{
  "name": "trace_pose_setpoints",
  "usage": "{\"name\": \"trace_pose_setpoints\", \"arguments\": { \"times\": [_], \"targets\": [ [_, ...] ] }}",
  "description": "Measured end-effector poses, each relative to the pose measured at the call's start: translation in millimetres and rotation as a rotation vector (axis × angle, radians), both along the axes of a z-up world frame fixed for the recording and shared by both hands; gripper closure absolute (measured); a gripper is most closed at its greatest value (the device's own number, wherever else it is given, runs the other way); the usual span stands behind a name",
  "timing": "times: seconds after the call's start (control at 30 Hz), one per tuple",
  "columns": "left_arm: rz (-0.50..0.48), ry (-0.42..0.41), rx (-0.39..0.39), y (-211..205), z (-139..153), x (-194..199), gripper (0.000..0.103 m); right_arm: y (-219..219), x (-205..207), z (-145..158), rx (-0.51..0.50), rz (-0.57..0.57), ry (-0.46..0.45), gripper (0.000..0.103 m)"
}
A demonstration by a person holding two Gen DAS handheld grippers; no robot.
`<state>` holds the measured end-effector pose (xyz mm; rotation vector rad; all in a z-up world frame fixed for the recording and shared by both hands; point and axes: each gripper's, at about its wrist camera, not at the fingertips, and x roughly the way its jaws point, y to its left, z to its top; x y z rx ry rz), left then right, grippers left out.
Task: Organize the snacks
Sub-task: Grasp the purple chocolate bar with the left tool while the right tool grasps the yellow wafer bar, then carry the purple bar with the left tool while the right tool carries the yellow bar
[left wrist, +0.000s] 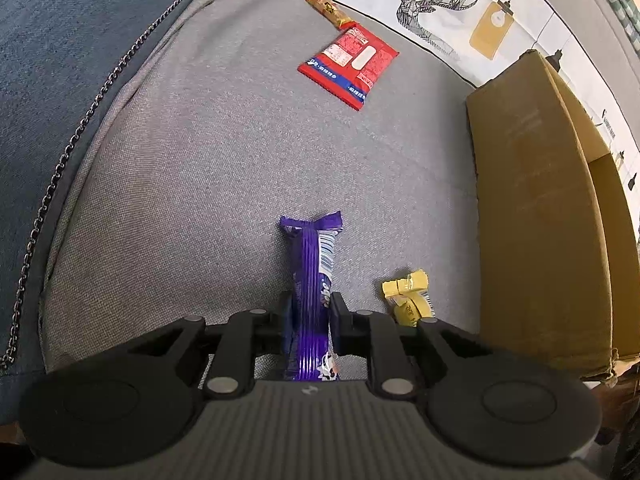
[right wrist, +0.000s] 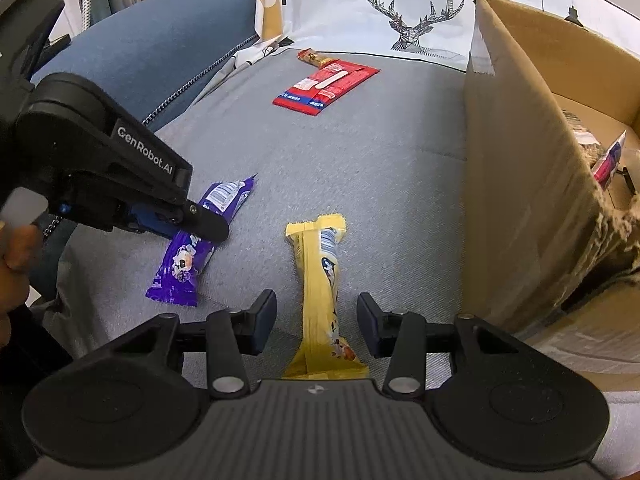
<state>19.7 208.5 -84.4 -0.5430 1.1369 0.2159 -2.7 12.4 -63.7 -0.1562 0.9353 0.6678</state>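
Observation:
A purple snack bar [left wrist: 316, 248] lies on the grey sofa cushion [left wrist: 200, 160], and my left gripper [left wrist: 312, 300] is shut on it, pads pressing both long sides. In the right wrist view the same left gripper [right wrist: 208, 228] reaches down onto that purple bar [right wrist: 188, 256]. A yellow snack bar [right wrist: 322, 280] lies lengthwise between the fingers of my right gripper [right wrist: 316, 316], which is open, with a gap on each side of the wrapper. That yellow bar [left wrist: 408, 296] also shows just right of the left gripper.
A red flat packet [right wrist: 326, 86] and a small orange bar [right wrist: 314, 58] lie farther back on the cushion. An open cardboard box [right wrist: 520, 200] stands at the right with a packet [right wrist: 608, 160] inside. A deer-print cloth [right wrist: 408, 8] covers the backrest. A hand [right wrist: 16, 248] holds the left gripper.

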Motion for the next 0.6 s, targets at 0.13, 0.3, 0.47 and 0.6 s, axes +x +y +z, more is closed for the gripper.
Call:
{"name": "trace_pose_setpoints", "arguments": {
  "times": [0.13, 0.3, 0.47, 0.6],
  "targets": [
    [-0.008, 0.001, 0.005, -1.4, -0.5, 0.9, 0.081, 1.4, -0.9, -2.1, -0.012, 0.011, -0.004, 0.057],
    [-0.006, 0.004, 0.009, -1.8, -0.8, 1.4, 0.081, 1.5, -1.7, -2.0, -0.011, 0.016, -0.006, 0.057],
    [-0.008, 0.006, 0.014, -1.8, -1.0, 2.4, 0.081, 1.5, -1.3, -2.2, -0.011, 0.017, -0.007, 0.057],
    [-0.011, 0.006, 0.017, -1.9, -0.8, 2.2, 0.081, 1.6, -1.4, -2.4, -0.011, 0.017, -0.006, 0.058]
  ]
}}
